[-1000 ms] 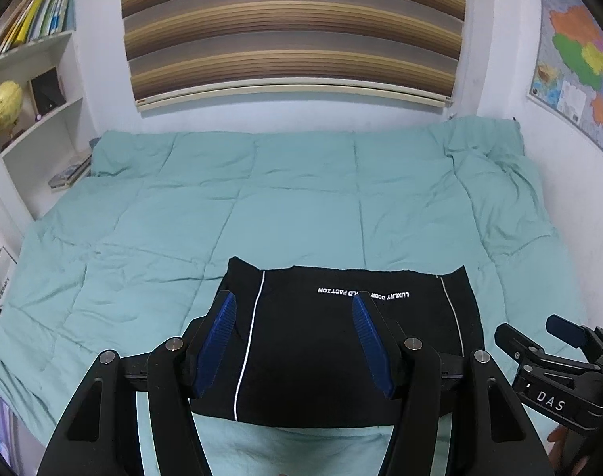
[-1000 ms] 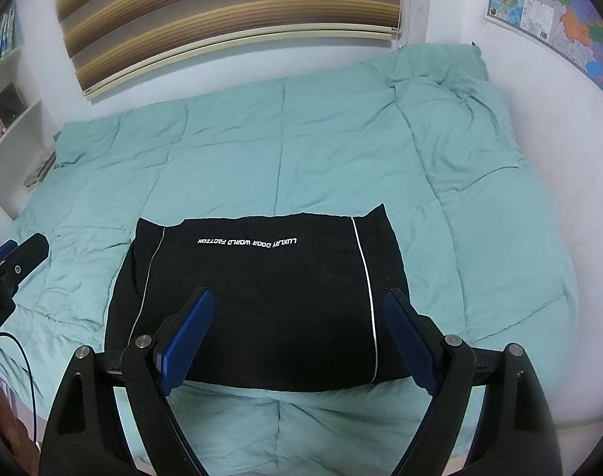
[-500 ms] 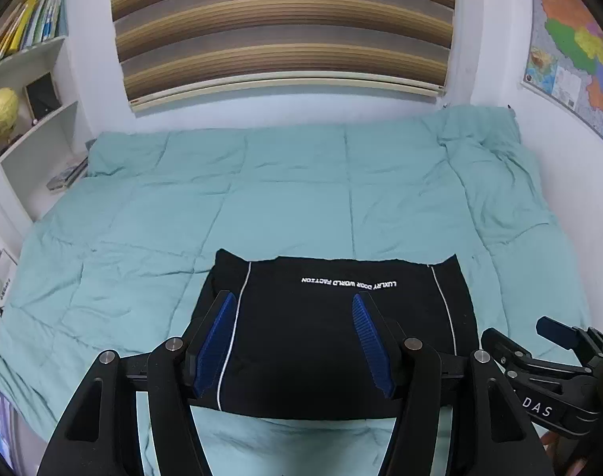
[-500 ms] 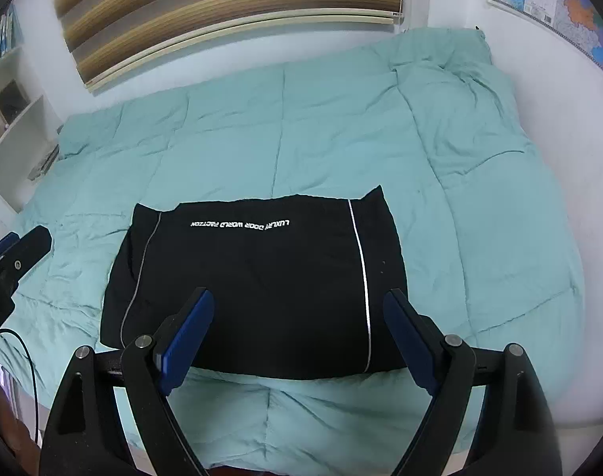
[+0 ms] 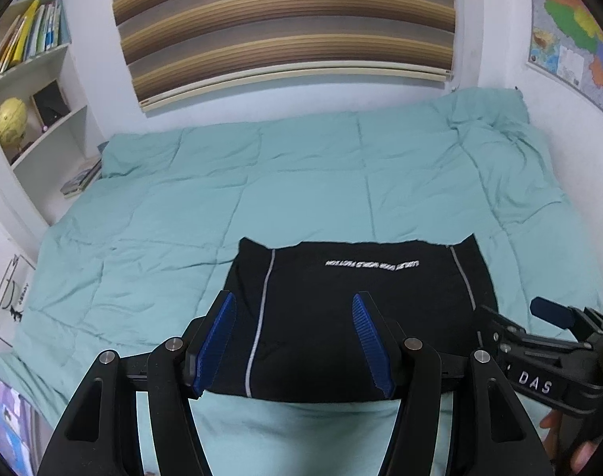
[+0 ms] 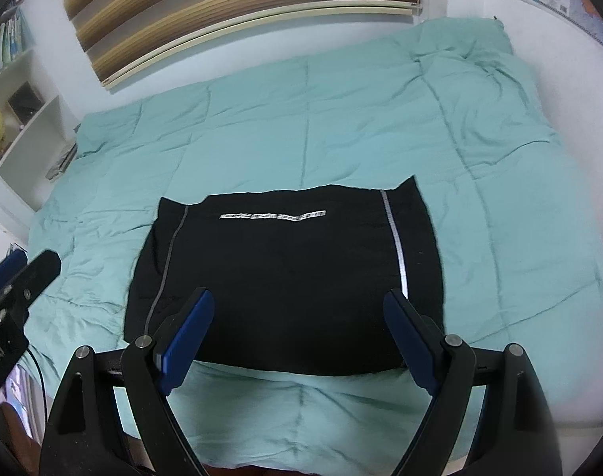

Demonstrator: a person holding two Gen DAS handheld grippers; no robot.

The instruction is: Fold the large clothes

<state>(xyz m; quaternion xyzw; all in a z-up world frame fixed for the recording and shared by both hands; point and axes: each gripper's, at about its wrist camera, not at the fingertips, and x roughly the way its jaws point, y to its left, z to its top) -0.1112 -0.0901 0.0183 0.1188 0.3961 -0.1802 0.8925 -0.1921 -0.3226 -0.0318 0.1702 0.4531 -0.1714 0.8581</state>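
The black garment (image 6: 285, 277) lies folded flat in a rectangle, with two pale stripes and small, blurred white lettering.

Dim, even indoor light, strong fisheye bending (dark corners), right view slightly blurred.
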